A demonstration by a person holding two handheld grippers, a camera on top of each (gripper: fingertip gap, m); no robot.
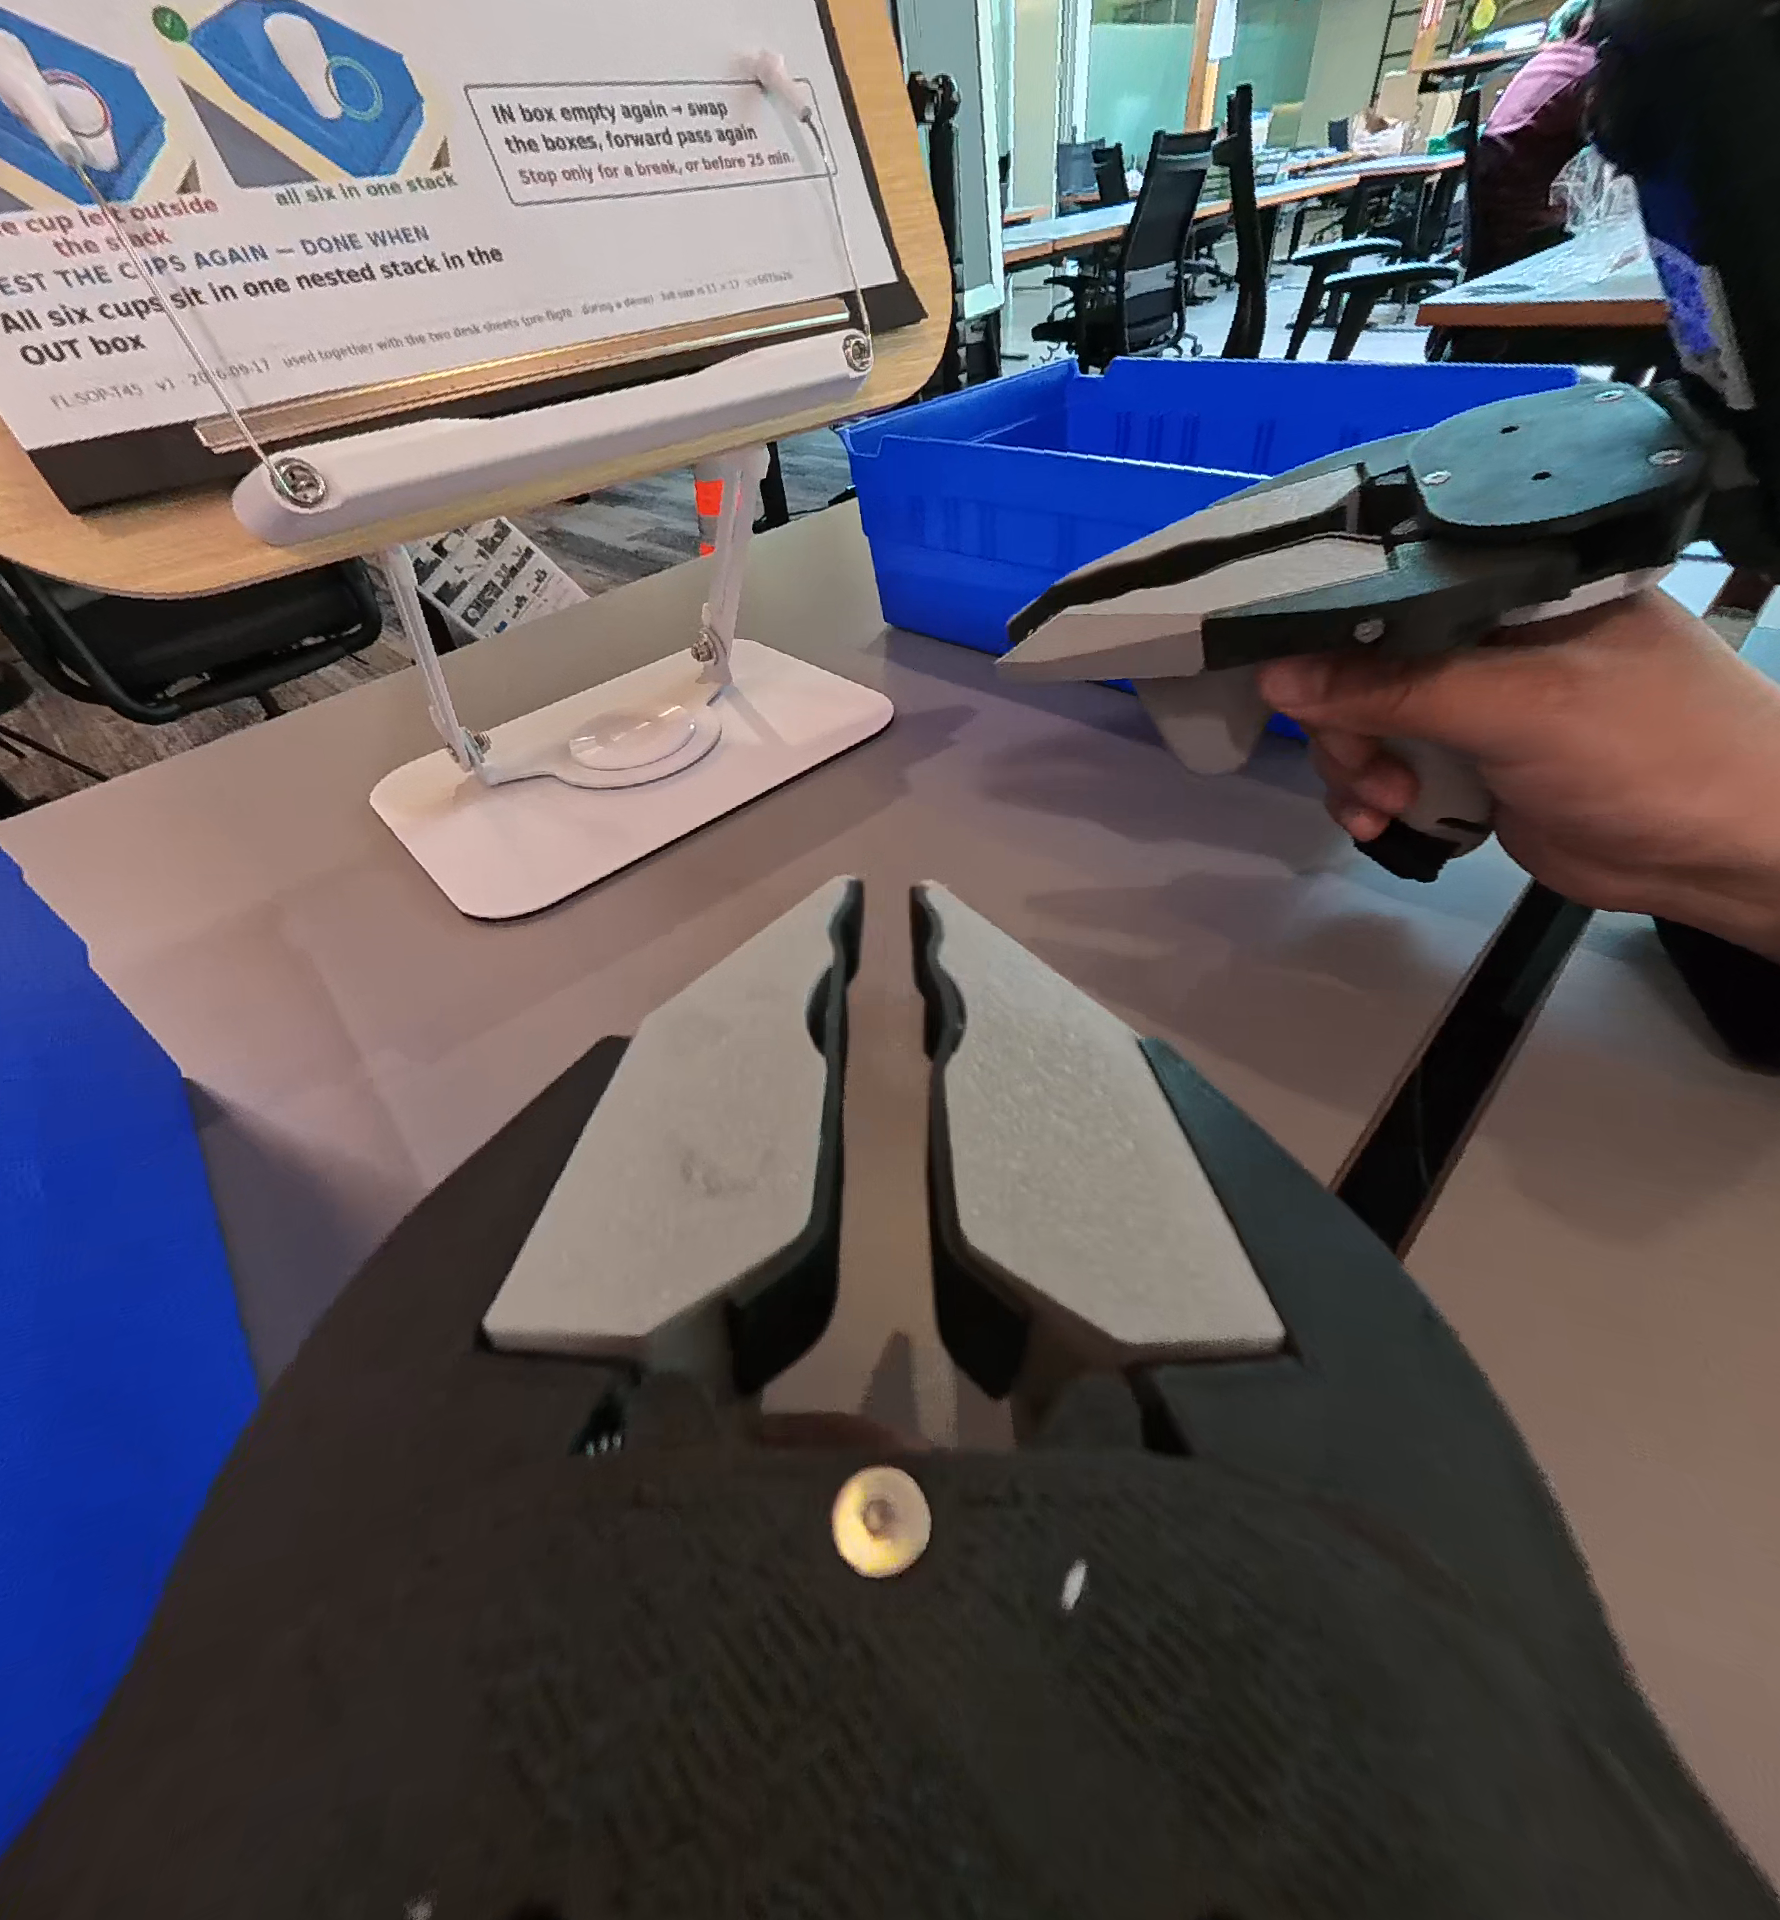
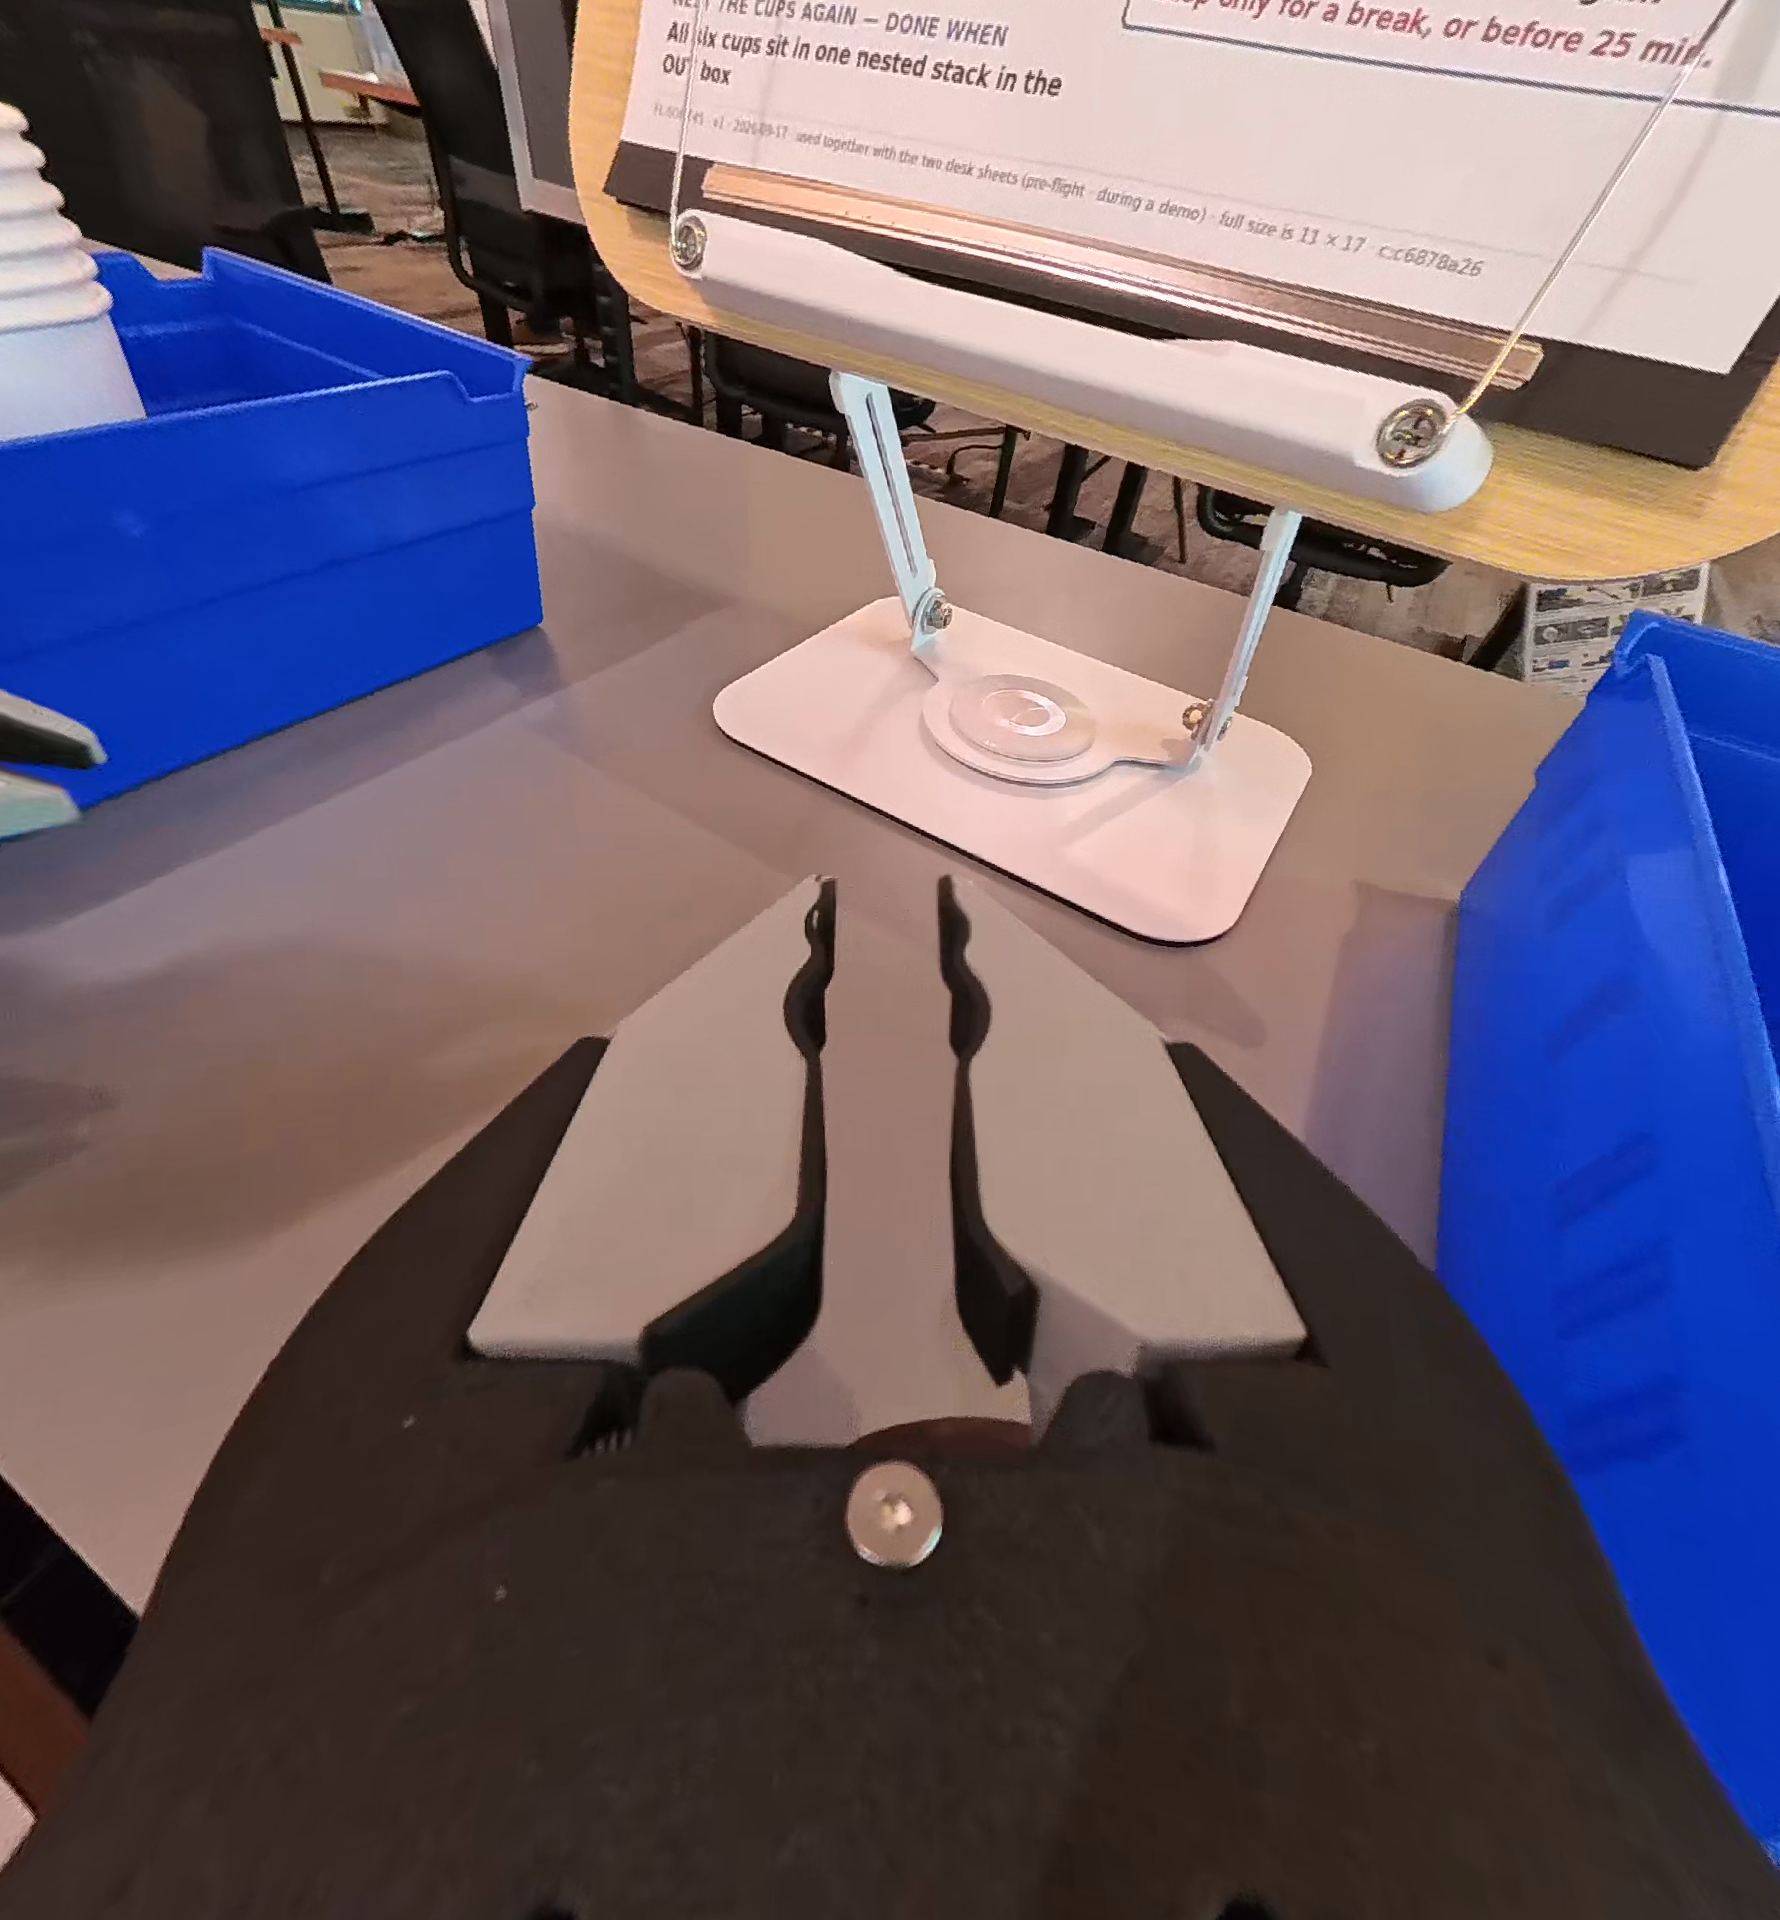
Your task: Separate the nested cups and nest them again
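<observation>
- While both tools hang over the grey table [image 2: 366, 987], the left gripper [image 1: 886, 899] holds nothing, its jaws parted by a narrow gap.
- Spread slightly wider, the right gripper [image 2: 884, 894] is empty too.
- White nested cups [image 2: 8, 281] stand upright in the far-left blue bin [image 2: 242, 540].
- Another blue bin [image 2: 1634, 1195] sits at the right.
- Between the bins, farther back, a white document stand [image 2: 1021, 758] carries a printed sheet [image 2: 1229, 125].
</observation>
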